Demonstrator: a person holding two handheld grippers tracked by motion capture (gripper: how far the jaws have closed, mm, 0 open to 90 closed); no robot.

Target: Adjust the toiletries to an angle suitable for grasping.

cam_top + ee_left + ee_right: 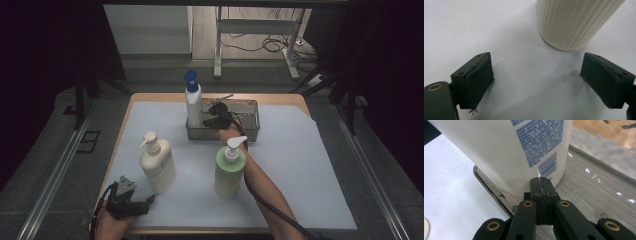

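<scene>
We press our right gripper (541, 182), jaws shut with nothing between them, against the white bottle with the blue pump (193, 102), standing at the left end of the far metal tray (250, 131). Our left gripper (537, 82) waits wide open, near the cream pump bottle (157, 164).

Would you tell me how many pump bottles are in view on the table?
3. A white bottle with a blue pump stands in the metal tray at the back; a cream bottle stands front left; a green bottle stands front centre. None seems hidden.
</scene>
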